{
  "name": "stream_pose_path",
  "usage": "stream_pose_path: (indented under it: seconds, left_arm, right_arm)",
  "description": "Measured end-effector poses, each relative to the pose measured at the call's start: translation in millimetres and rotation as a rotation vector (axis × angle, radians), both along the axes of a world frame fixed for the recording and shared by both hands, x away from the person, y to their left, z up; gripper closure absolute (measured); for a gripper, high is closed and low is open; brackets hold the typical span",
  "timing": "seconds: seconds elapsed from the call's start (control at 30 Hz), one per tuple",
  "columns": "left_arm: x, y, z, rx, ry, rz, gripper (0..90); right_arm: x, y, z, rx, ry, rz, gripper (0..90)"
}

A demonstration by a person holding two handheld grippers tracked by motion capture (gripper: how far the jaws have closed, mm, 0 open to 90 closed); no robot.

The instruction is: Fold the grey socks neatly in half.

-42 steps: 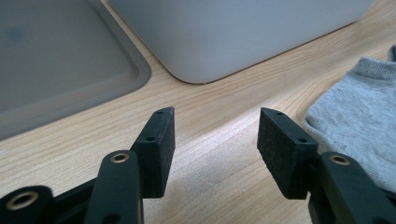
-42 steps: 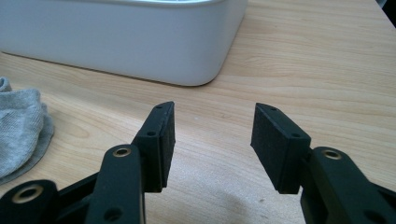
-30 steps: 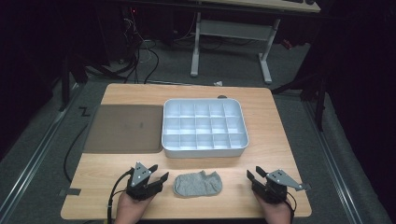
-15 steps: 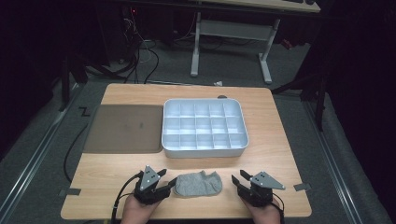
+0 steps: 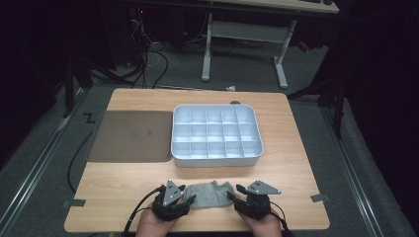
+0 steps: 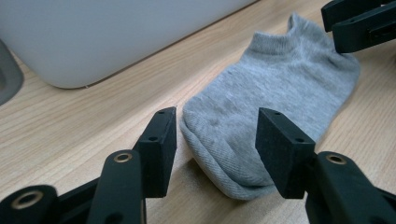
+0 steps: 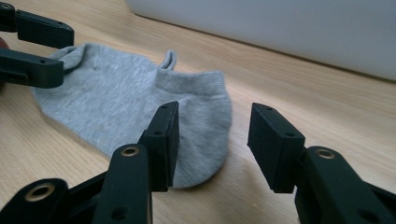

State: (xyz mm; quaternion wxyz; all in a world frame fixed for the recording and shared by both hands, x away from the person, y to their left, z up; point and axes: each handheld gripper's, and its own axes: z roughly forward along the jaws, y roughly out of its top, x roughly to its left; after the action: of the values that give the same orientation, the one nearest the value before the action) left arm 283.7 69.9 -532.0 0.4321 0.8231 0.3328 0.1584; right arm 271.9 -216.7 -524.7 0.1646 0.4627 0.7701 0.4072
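So the grey sock [image 5: 210, 194] is lying flat near the front edge of the wooden table [image 5: 291, 163], just in front of the white divided tray [image 5: 216, 134]. The left gripper [image 6: 215, 137] sits at its toe end, jaws spread and just closing a little, toe between them unpinched. The right gripper [image 7: 212, 140] is at the heel end, jaws just opened wider, holding nothing

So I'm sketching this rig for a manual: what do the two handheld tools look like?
Both tools are black. The left tool and the right tool each carry a grey three-cornered plate on top and trail a black cable. Up close, each has two flat rectangular black pads with small holes along the edge, on arms fitted with brass-coloured rings. The forearms show no sleeves.
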Motion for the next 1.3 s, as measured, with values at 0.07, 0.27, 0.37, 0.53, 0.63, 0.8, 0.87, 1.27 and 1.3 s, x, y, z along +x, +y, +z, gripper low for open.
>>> stream_pose_path:
  seconds: [0.07, 0.27, 0.37, 0.53, 0.63, 0.8, 0.87, 1.27, 1.3]
  left_arm:
    - [-1.0, -1.3, -0.3, 0.016, -0.002, 0.000, 49.8]
    - [-2.4, -2.6, -1.2, 0.049, -0.001, 0.002, 50.6]
    - [-2.8, -2.5, -1.2, 0.053, -0.002, 0.002, 50.7]
    - [-3.3, -2.6, -1.5, 0.058, -0.005, 0.003, 51.0]
    - [-3.6, -3.4, -1.6, 0.068, -0.006, 0.002, 51.2]
    - [-3.8, -4.2, -1.7, 0.078, -0.009, 0.003, 51.8]
    - [-3.8, -4.1, -1.7, 0.078, -0.009, 0.002, 51.9]
    - [-7.4, -1.9, 11.1, 0.010, -0.053, 0.018, 48.9]
    - [-8.3, -3.0, 13.9, -0.003, -0.060, 0.019, 48.9]
  right_arm:
    - [1.6, 3.0, -2.1, -0.010, 0.020, 0.005, 53.0]
    - [2.8, 9.0, -6.3, -0.053, 0.049, 0.015, 54.7]
    - [1.8, 10.9, -6.3, -0.068, 0.040, 0.018, 59.6]
    - [-0.6, 12.5, -6.2, -0.071, 0.041, 0.026, 68.1]
    - [-0.9, 12.1, -6.2, -0.069, 0.043, 0.027, 69.0]
    - [-1.5, 11.5, -6.2, -0.055, 0.051, 0.041, 78.2]
    - [-1.5, 11.5, -6.3, -0.055, 0.048, 0.044, 79.5]
    - [-2.2, 11.3, -5.8, -0.058, 0.037, 0.044, 81.3]
    - [-2.1, 11.2, -5.7, -0.057, 0.037, 0.044, 81.3]
